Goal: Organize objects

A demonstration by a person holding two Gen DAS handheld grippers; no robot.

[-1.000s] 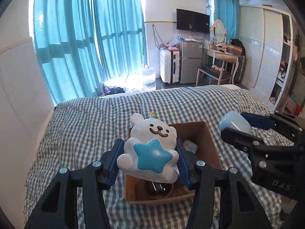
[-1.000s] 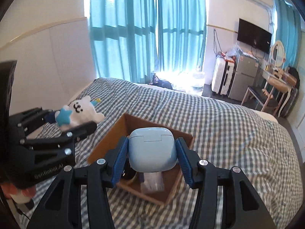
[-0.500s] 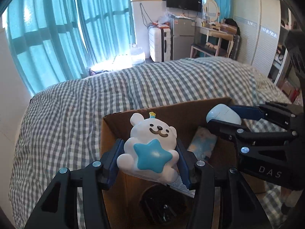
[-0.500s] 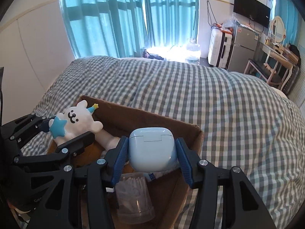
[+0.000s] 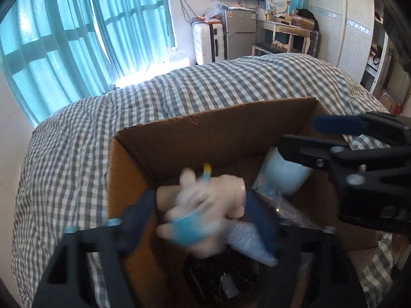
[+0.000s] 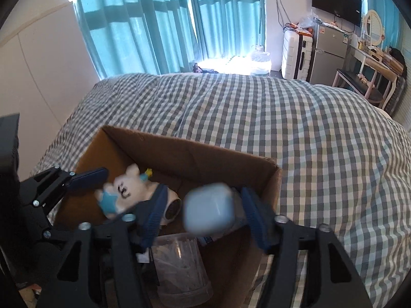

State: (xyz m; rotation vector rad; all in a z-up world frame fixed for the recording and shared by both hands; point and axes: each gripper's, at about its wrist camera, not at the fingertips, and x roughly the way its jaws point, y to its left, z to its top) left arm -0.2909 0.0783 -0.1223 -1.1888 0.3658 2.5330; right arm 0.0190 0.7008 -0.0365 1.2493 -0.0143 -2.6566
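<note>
An open cardboard box (image 5: 205,125) (image 6: 179,148) sits on the checked bed. My left gripper (image 5: 197,215) is open over the box; the white bear toy with a blue star (image 5: 203,210) (image 6: 123,192) is blurred and tilted between its spread fingers, falling free. My right gripper (image 6: 203,210) is also open over the box; the pale blue earbud case (image 6: 209,209) (image 5: 285,172) is blurred between its fingers, dropping. Each gripper shows in the other's view: the right one (image 5: 328,138), the left one (image 6: 108,184).
Inside the box lie a clear plastic cup (image 6: 179,269), a round dark item (image 5: 221,279), a white speaker-like object (image 6: 173,209) and packets (image 5: 246,238). The checked bed cover (image 6: 308,133) surrounds the box. Teal curtains, a suitcase, fridge and desk stand beyond.
Both grippers have lowered toward the box and opened. The bear toy and the earbud case have left the fingers and are dropping into the box.
</note>
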